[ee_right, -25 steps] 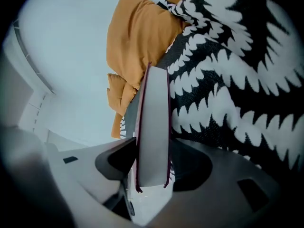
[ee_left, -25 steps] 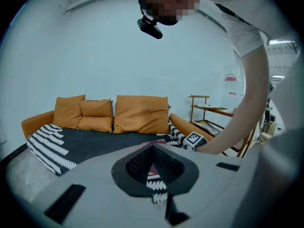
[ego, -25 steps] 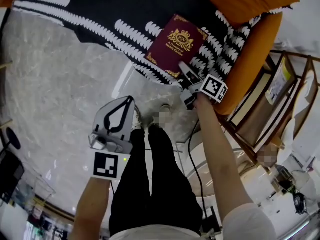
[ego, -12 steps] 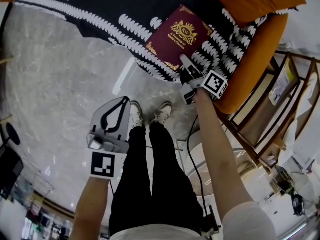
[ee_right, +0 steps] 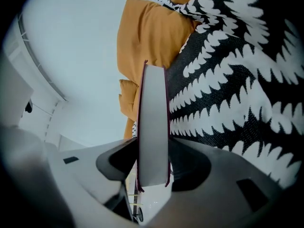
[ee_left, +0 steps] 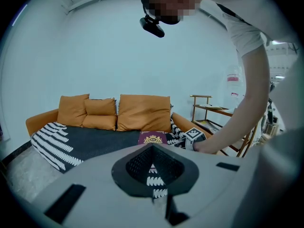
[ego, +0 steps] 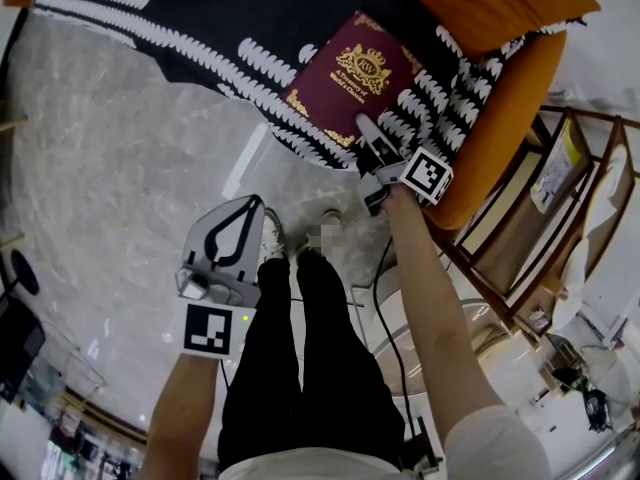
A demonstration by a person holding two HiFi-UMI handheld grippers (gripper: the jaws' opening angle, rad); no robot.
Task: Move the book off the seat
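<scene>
The right claw (ego: pixel 368 133) grasps the near edge of the dark red book (ego: pixel 352 80) at the front edge of the sofa (ego: pixel 505 83) seat. The left claw (ego: pixel 258 202) is clenched on nothing, over the floor (ego: pixel 120 198).

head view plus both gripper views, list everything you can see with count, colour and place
book: one, maroon with gold crest, at the seat's front edge
throw: one, black with white leaf print, over the seat
sofa: one, orange
cushions: at least three, orange, along the sofa back
wooden rack: one, brown, beside the sofa arm
floor: grey marble
legs: two, black trousers
left gripper: grey, shut, empty, over the floor
right gripper: grey, shut on the book's near corner
</scene>
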